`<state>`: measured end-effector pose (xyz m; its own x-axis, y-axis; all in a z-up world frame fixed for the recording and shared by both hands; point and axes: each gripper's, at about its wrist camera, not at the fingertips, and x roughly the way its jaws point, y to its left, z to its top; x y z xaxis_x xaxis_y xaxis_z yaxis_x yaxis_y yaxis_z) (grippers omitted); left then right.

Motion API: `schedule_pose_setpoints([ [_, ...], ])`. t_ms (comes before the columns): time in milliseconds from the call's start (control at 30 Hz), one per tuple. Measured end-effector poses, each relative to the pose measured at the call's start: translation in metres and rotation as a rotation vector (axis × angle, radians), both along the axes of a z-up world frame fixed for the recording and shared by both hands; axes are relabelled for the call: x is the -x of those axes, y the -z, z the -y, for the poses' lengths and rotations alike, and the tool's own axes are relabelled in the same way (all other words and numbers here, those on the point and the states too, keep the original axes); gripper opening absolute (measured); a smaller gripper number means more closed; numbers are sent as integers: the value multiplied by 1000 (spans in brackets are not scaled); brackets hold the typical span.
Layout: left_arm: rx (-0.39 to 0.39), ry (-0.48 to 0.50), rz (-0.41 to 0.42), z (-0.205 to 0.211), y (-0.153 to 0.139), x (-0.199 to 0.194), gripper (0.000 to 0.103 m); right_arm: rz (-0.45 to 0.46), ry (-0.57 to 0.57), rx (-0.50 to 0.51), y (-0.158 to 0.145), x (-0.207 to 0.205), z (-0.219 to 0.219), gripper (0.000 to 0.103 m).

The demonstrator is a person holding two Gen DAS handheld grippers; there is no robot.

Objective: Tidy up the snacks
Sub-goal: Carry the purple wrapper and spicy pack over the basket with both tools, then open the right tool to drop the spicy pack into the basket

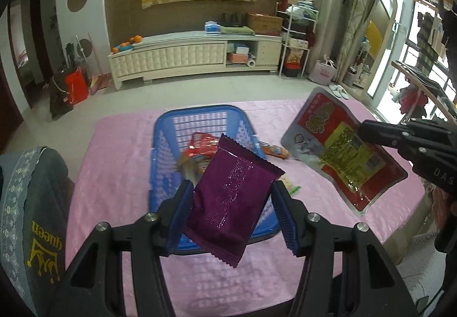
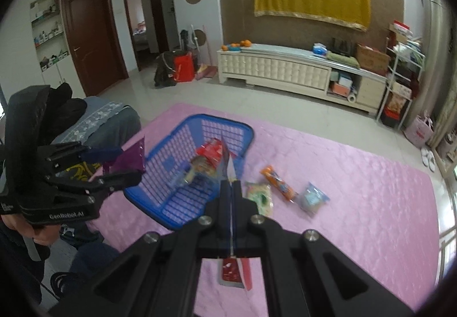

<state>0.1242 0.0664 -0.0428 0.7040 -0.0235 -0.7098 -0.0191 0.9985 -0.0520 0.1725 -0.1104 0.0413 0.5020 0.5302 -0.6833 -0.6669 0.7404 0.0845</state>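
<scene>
Pink quilted cloth covers the worktop (image 2: 357, 188), where a blue basket (image 1: 197, 114) already holds a few packets. The left gripper (image 1: 231, 214) pinches a purple packet (image 1: 231, 197) above the basket; the right gripper (image 2: 231, 188), fingers pressed together, clamps a red pouch (image 1: 342, 151) beside it. Three snacks (an orange stick (image 2: 278, 183) among them) lie loose on the cloth beside the basket, waiting. Open cloth surrounds the basket, leaving room.

purple packet (image 1: 231, 197), red-and-yellow pouch (image 1: 340, 145), blue lattice basket (image 1: 171, 123), pink cloth (image 1: 120, 145)
</scene>
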Motion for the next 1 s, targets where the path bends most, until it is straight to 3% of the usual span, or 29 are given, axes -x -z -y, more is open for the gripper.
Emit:
schedule_pose_setpoints([
  [400,36,-51,-26,-51,20,1,54,-51,-112,17,26,-10,-83,3],
  [800,57,-50,-56,-54,34,-1,54,-170,-102,89,80,-21,-111,4],
  [867,54,-46,-60,-50,35,-1,54,-140,-90,110,79,-19,-108,14],
  [900,53,-46,-62,-50,34,-1,54,-137,-87,107,78,-19,-107,32],
  [933,54,-45,-62,-49,34,-1,54,-140,-82,95,75,-19,-104,63],
  [1000,59,-39,-61,-50,32,0,54,-146,-77,56,69,-19,-95,90],
])
